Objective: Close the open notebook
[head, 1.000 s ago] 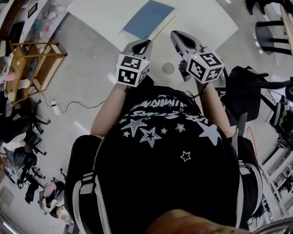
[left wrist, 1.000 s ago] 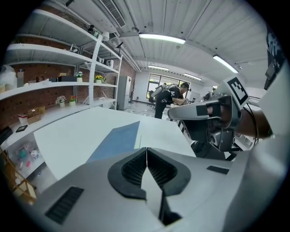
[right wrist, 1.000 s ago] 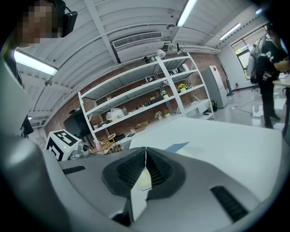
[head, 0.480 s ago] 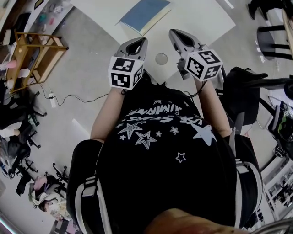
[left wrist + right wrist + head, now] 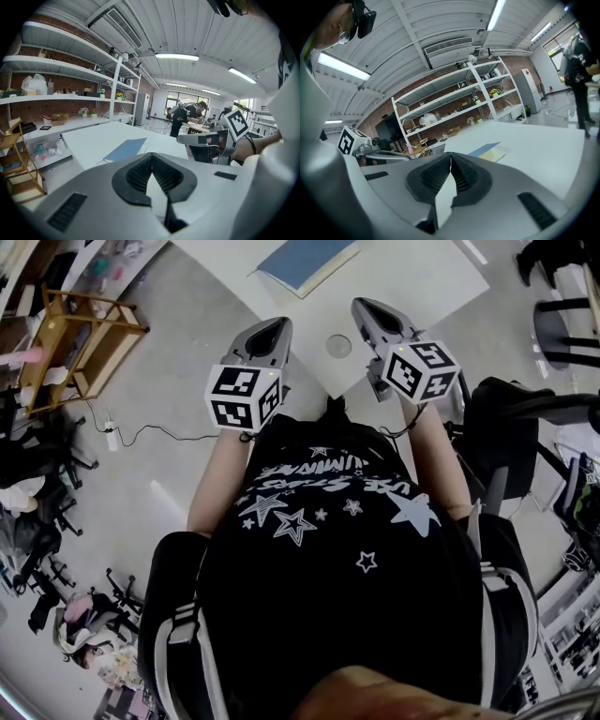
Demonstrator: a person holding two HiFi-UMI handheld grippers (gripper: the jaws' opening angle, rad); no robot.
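- The notebook (image 5: 305, 261) lies flat on the white tabletop (image 5: 422, 277), well ahead of both grippers, near the top edge of the head view.
- Its blue cover faces up and a pale strip of pages shows along the edge toward the right side. I judge it already shut, or very nearly.
- Its long axis runs on a slant, from near-left to far-right.
- The left gripper (image 5: 267, 329) has its jaws together with nothing between them, and it points at the notebook's near-left corner.
- The right gripper (image 5: 370, 310) also has its jaws together and empty, and it is aimed toward the pale page edge.
- Both sit back by the tabletop's near corner. Neither is clearly nearer, the left perhaps slightly.
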